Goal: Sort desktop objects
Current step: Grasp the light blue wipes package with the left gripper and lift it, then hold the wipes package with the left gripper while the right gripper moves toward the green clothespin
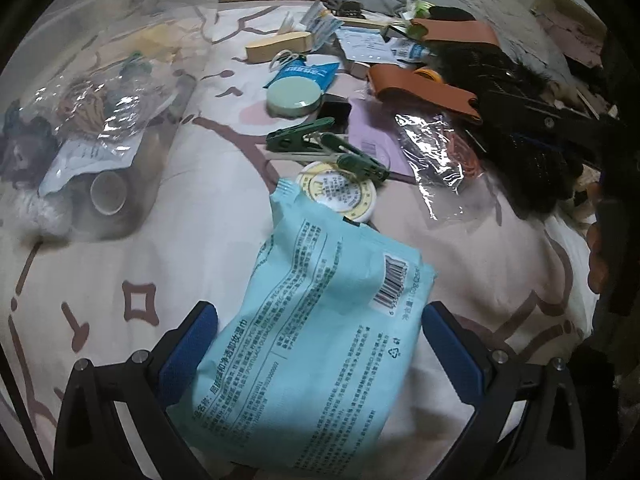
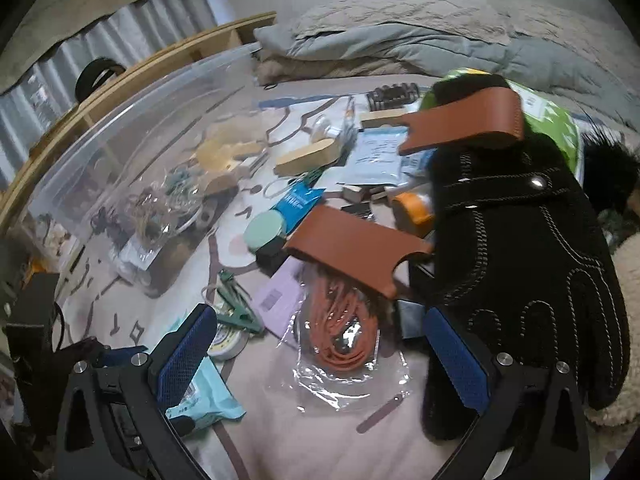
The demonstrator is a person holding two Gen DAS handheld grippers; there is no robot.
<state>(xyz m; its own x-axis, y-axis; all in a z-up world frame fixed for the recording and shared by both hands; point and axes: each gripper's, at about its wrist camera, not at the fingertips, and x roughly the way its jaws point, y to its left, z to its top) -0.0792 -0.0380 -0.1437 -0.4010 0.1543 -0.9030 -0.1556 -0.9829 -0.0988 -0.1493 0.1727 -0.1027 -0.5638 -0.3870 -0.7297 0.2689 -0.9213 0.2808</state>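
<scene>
A light blue wipes packet (image 1: 320, 320) lies on the patterned sheet between the fingers of my left gripper (image 1: 320, 344), which is open; its edges reach both blue pads. The packet's far corner overlaps a yellow-and-white round tin (image 1: 340, 192). My right gripper (image 2: 320, 344) is open and holds nothing, hovering over a clear bag of orange bands (image 2: 340, 328). The wipes packet (image 2: 208, 396) shows behind its left finger. A black stitched glove (image 2: 520, 260) lies against its right finger.
A clear plastic bin (image 2: 140, 140) with several small items stands at the left. Green clips (image 1: 308, 140), a mint round case (image 1: 294, 96), a blue tube (image 1: 308, 74), brown leather pieces (image 1: 424, 88) and a purple card (image 1: 376, 144) crowd the sheet. Grey bedding (image 2: 400, 40) lies behind.
</scene>
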